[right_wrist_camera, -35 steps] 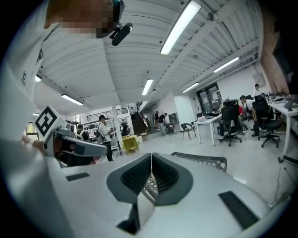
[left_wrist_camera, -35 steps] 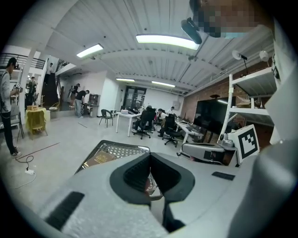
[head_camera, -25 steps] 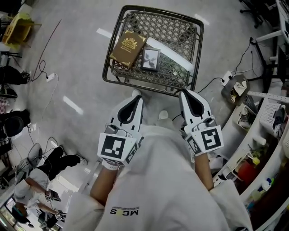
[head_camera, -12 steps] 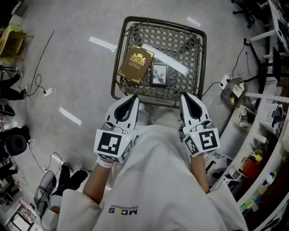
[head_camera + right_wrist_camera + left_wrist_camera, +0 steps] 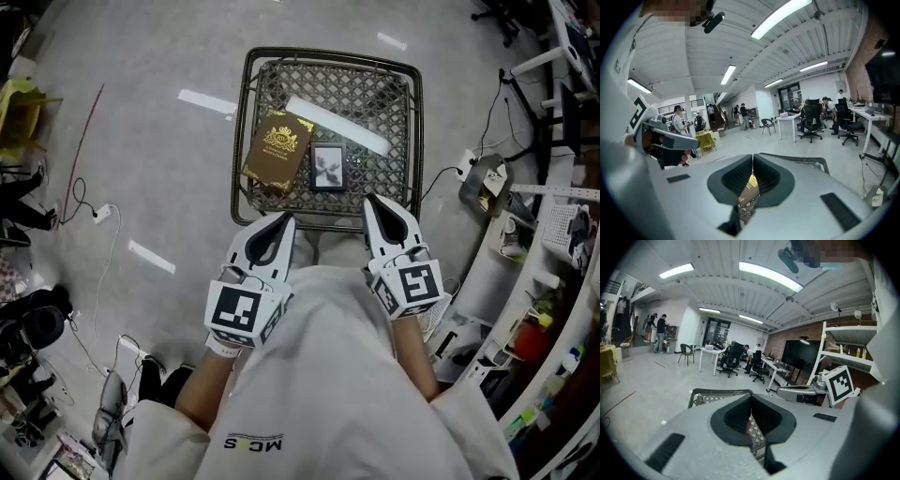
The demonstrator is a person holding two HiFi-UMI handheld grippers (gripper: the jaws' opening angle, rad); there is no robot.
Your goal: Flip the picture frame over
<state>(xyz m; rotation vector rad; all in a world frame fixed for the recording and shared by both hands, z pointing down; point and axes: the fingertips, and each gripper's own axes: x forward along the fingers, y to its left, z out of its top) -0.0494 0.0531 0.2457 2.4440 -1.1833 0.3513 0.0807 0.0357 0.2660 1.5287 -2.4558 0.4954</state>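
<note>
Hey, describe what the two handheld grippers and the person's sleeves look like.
The left gripper and right gripper are both white, pointed shells with black padded linings inside the jaws. Each carries a white cube printed with black square markers. The person wears white sleeves.

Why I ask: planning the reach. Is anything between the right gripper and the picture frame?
Nothing visible lies on the picture frame. Only the wire basket's near rim runs between it and the right gripper; the brown book lies alongside.
</note>
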